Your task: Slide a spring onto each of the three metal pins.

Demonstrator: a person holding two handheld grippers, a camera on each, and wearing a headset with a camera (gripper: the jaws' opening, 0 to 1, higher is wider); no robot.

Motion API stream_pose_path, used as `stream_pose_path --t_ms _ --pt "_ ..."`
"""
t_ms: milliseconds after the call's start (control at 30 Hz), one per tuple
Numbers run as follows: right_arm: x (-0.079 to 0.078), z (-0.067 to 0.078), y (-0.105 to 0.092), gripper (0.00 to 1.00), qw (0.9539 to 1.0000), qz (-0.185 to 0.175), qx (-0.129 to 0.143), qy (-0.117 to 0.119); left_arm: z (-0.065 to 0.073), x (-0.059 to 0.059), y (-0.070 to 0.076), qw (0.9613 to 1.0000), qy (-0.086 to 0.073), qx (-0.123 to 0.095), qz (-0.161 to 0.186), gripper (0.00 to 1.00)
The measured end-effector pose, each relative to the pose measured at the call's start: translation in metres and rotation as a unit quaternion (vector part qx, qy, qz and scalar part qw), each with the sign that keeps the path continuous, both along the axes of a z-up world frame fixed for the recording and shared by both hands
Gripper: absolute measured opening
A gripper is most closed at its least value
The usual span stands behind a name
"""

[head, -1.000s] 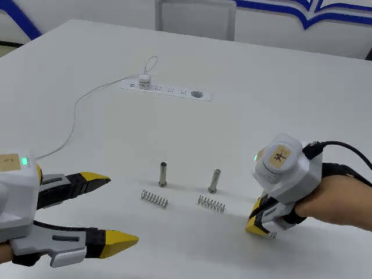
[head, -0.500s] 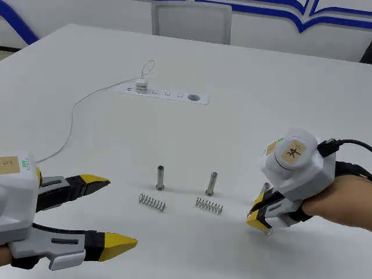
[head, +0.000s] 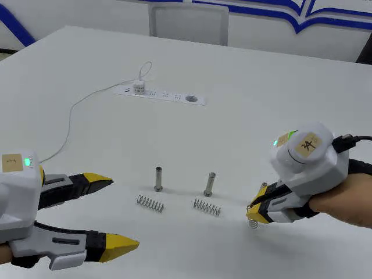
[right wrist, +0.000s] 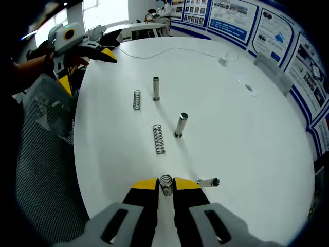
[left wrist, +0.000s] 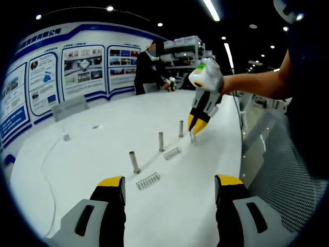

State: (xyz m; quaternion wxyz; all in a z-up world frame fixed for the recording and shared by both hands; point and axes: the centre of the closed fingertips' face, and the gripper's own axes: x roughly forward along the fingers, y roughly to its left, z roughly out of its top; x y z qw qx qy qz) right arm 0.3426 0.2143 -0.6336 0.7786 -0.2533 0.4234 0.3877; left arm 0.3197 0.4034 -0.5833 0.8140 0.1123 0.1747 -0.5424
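Observation:
Two steel pins point(head: 158, 178) point(head: 210, 183) stand upright mid-table, a loose spring point(head: 150, 203) point(head: 207, 207) lying in front of each. A third pin point(head: 263, 187) peeks out behind my right gripper point(head: 254, 216), which is shut on a third spring point(head: 252, 222) just above the table. In the right gripper view that spring point(right wrist: 165, 181) sits between the shut jaws point(right wrist: 165, 185), with the third pin point(right wrist: 208, 182) close on the right. My left gripper point(head: 122, 214) hovers open at the near left, holding nothing, its jaws point(left wrist: 169, 182) facing the pins point(left wrist: 134, 162).
A white power strip point(head: 160, 95) with a plugged-in charger and a thin cable point(head: 72, 116) lies farther back on the white table. A chair point(head: 187, 23) stands at the table's far edge. A person point(left wrist: 148, 72) stands in the background.
My right gripper has swung its jaws leftward with the spring held, and the third pin now shows behind it. The left gripper has stayed put.

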Motion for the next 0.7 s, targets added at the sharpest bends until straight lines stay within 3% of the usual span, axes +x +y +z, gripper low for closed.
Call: stream_pose_path --t_ms 267,400,700 --pt "-0.001 0.023 0.011 0.12 0.9994 -0.002 0.028 -0.019 0.003 -0.003 -0.016 0.9992 -0.003 0.01 -0.039 0.72" --pt "-0.004 0.043 0.025 0.12 0.9973 0.0 0.068 -0.027 0.007 -0.004 -0.029 0.9983 0.0 0.002 -0.058 0.71" --pt "-0.015 0.078 0.054 0.12 0.9921 0.019 0.117 -0.041 0.012 -0.009 -0.054 0.9954 0.006 -0.014 -0.095 0.67"
